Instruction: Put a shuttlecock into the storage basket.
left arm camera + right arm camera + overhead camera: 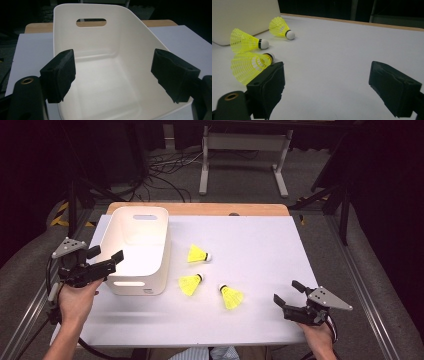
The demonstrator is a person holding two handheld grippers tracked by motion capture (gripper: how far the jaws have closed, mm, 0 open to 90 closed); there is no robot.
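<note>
Your right claw (pixel 289 300) stood wide open and empty at the near right of the table (pixel 260 245), its jaws aimed left toward the nearest shuttlecock (pixel 231 296). That shuttlecock lay on its side well apart from the claw, cork end away from you, skirt toward you. Your left claw (pixel 106 256), also open and empty, hovered over the white bin (pixel 137 247), farther off.

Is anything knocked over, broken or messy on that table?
Nothing looks broken or spilled. Three yellow shuttlecocks lie on their sides, loose on the white table, beside the white bin, which stands upright and looks empty. Both grippers, left and right, are open and hold nothing.
</note>
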